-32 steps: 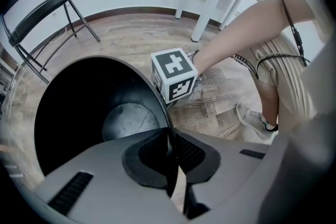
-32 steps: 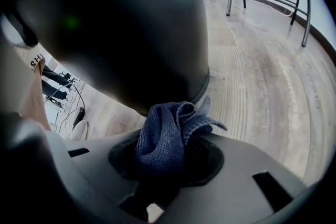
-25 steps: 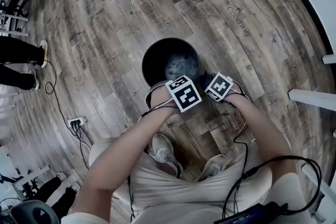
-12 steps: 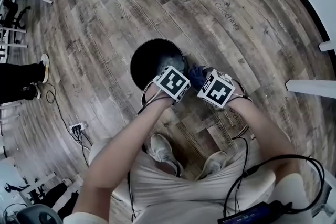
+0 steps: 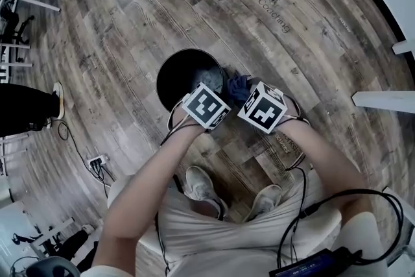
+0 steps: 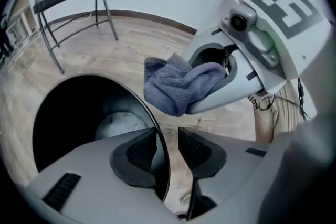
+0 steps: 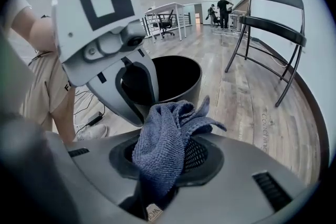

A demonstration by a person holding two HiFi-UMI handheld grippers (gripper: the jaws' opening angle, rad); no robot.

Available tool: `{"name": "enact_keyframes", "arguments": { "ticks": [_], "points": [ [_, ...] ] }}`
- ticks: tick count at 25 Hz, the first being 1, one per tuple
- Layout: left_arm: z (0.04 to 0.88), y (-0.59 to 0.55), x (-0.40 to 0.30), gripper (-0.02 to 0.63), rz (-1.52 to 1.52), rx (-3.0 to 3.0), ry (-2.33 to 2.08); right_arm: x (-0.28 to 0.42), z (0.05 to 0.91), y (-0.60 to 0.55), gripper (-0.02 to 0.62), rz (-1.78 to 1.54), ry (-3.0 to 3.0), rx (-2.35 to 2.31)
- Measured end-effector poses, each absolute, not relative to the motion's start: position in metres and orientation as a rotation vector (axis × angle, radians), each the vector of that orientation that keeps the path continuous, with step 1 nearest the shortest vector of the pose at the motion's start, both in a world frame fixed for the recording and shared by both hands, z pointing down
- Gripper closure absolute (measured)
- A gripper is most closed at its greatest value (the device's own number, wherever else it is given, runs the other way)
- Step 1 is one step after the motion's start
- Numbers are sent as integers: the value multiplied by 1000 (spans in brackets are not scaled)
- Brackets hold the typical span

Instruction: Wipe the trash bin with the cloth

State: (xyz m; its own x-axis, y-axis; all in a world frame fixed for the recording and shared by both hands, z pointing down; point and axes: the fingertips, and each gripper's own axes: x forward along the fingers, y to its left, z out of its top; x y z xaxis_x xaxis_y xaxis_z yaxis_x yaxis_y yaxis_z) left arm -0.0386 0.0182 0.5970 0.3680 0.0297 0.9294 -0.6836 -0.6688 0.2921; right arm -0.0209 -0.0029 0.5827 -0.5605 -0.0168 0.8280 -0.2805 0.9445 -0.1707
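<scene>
Wood-plank floor [image 5: 130, 23] runs under my knees. Closest, my right gripper [image 7: 168, 160] is clamped on the blue cloth [image 7: 163, 139], bunched just beside the black trash bin [image 5: 170, 65]. My left gripper [image 6: 167, 144] has just been opening its jaws, with the bin's rim standing between them unpinched. Beyond stands a chair [image 7: 273, 23].

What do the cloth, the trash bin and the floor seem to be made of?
The cloth: blue-grey microfibre or terry, probably; fine looped weave, soft folds, matte.
The trash bin: black, smooth, thin rim, slight sheen; plastic or painted metal, I cannot tell.
The floor: wood-look planks with grain and knots; real wood or laminate is uncertain.
</scene>
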Motion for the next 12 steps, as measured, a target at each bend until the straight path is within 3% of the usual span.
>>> {"name": "enact_keyframes", "arguments": {
  "ticks": [6,8,12],
  "points": [
    [611,40,-60,489,1522,1952,-488,-36,590,-1,479,362,-2117,183],
    [616,44,-63,563,1525,1953,-486,-41,596,1,480,361,-2101,172],
    [619,45,-64,569,1508,1981,-472,-45,610,-1,479,318,-2069,158]
  ]
}}
